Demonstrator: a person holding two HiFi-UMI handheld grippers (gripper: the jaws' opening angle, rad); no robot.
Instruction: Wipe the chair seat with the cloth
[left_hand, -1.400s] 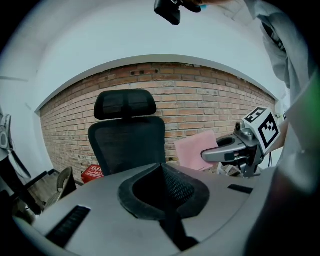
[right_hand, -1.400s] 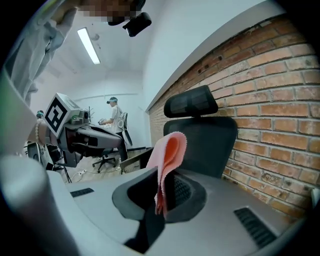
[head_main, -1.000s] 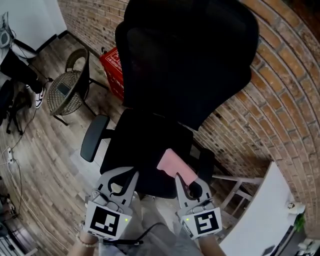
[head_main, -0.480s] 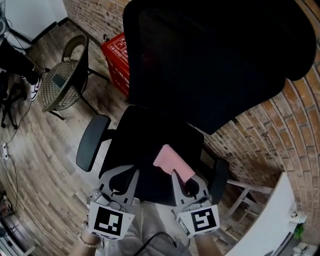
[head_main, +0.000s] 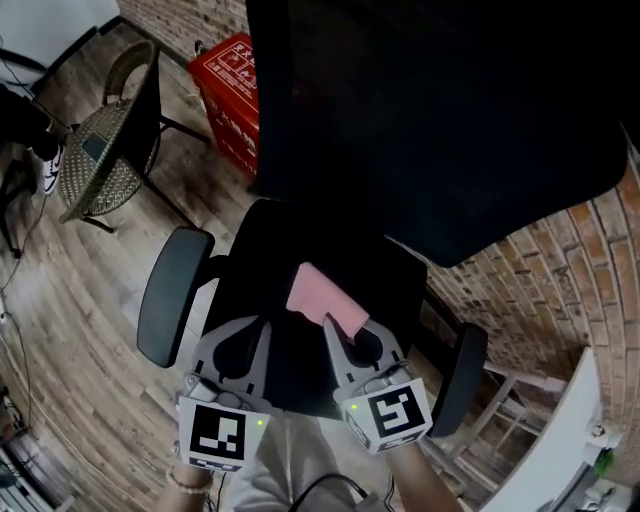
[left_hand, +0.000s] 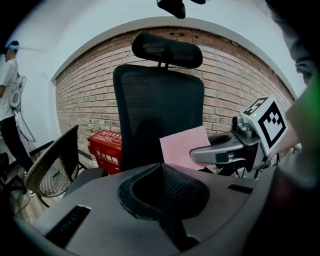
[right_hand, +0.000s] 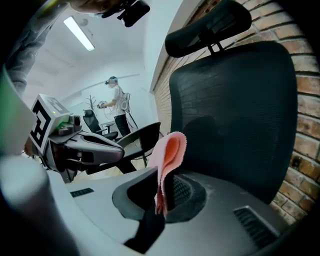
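A black office chair stands in front of me, its seat (head_main: 265, 255) under a tall mesh backrest (head_main: 430, 120). My right gripper (head_main: 330, 322) is shut on a pink cloth (head_main: 322, 298), which it holds above the front of the seat. In the right gripper view the cloth (right_hand: 170, 150) stands up folded from the closed jaws (right_hand: 164, 176). My left gripper (head_main: 262, 326) hovers just left of it over the seat's front edge, shut with nothing in it (left_hand: 162, 167). In the left gripper view the cloth (left_hand: 182, 145) shows in front of the backrest.
Armrests flank the seat at the left (head_main: 165, 295) and right (head_main: 455, 380). A red box (head_main: 228, 85) and a wicker chair (head_main: 105, 150) stand on the wood floor at the back left. A brick wall (head_main: 560, 270) runs behind, and a white table (head_main: 560, 450) is at the lower right.
Both grippers and the cloth have moved forward and a little left over the seat's front. The chair now fills more of the head view.
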